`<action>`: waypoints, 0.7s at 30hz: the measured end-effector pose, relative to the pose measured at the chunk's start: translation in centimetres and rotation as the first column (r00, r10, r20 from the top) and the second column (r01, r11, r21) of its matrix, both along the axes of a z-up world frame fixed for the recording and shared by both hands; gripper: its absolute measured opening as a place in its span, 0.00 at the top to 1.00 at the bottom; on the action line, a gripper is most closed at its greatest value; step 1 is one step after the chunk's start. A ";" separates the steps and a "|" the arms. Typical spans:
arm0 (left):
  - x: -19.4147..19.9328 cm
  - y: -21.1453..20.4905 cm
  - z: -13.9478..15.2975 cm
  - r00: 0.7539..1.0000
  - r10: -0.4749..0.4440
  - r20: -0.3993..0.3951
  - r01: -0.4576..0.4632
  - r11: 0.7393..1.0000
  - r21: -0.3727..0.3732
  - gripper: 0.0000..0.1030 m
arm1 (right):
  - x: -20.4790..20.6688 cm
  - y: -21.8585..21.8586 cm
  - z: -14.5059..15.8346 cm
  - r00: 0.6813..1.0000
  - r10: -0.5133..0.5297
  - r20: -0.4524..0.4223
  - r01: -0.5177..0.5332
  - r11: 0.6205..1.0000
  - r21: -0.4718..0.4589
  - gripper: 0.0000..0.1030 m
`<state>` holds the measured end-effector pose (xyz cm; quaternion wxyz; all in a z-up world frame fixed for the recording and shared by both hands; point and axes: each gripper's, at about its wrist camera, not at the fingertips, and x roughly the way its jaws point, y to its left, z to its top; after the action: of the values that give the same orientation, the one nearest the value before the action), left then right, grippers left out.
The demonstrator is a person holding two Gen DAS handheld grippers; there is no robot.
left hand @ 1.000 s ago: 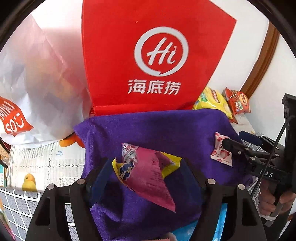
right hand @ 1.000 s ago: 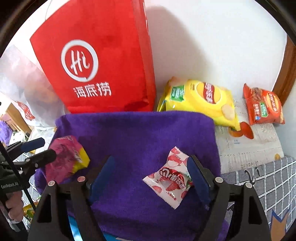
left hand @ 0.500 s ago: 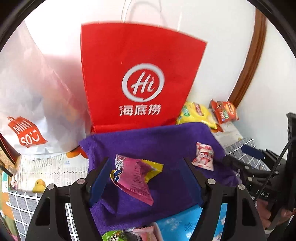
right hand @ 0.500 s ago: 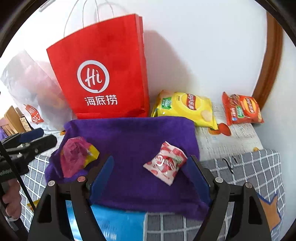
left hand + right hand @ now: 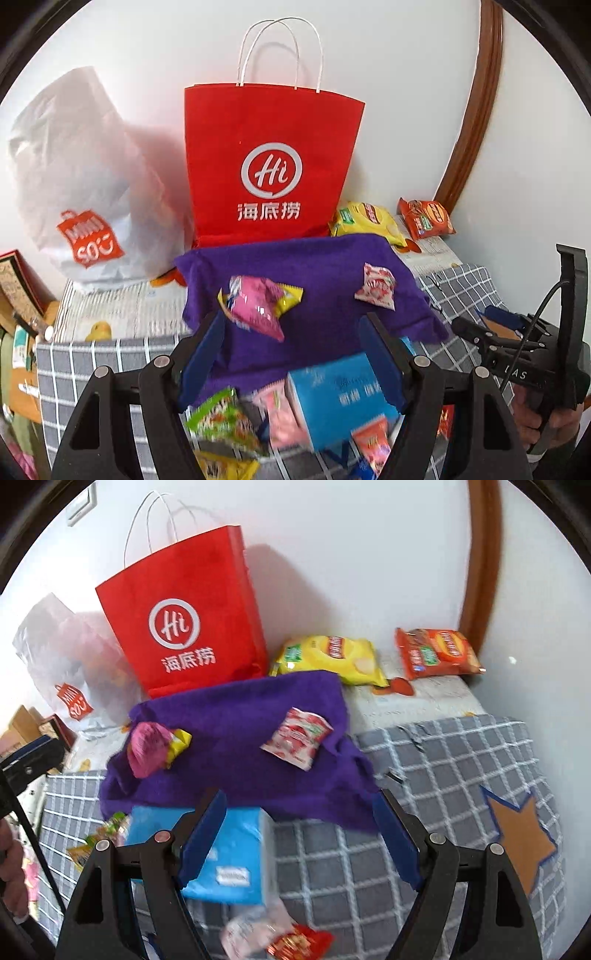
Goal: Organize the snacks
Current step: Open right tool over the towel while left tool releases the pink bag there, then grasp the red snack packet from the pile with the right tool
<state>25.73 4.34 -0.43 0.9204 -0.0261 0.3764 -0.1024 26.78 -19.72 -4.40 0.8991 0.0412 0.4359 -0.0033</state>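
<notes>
— Grippers?
— Left gripper point(image 5: 291, 354) wide open, nothing between the blue pads; right gripper point(image 5: 299, 834) also open and empty, both above the near edge of the purple towel point(image 5: 240, 734).
— Snacks on the towel?
— Pink-and-yellow packet point(image 5: 256, 306) toward the left side, red-and-white packet point(image 5: 297, 736) toward the right, well apart.
— In front?
— Blue box point(image 5: 225, 853) partly under the towel edge, with a green packet point(image 5: 221, 417) and a pale pink packet point(image 5: 280, 413) just beside, blurred.
— Behind?
— Red paper bag point(image 5: 269, 166) upright against the wall, white plastic bag point(image 5: 81, 177) to its left, yellow chip bag point(image 5: 328, 659) and orange chip bag point(image 5: 436, 651) to its right, all on the checkered bench cover point(image 5: 443, 760).
</notes>
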 end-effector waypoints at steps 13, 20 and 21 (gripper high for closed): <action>-5.7 2.0 -2.0 0.996 0.088 -0.027 -0.088 0.996 0.018 0.28 | -6.2 -1.4 -0.6 1.000 0.018 0.016 -0.016 0.997 -0.081 0.14; -7.4 4.0 -3.9 0.988 0.136 -0.072 -0.137 0.991 -0.010 0.28 | -7.7 -1.7 -4.6 0.996 0.069 -0.055 -0.069 0.998 -0.004 0.18; -7.5 4.3 -4.2 0.987 0.142 -0.079 -0.143 0.990 -0.009 0.28 | -7.8 -1.5 -5.2 0.995 0.077 -0.069 -0.077 0.997 0.003 0.19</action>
<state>18.21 8.62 -4.65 0.9096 -0.0637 0.4087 -0.0382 18.96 -21.23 -9.63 0.8830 0.0244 0.4677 0.0303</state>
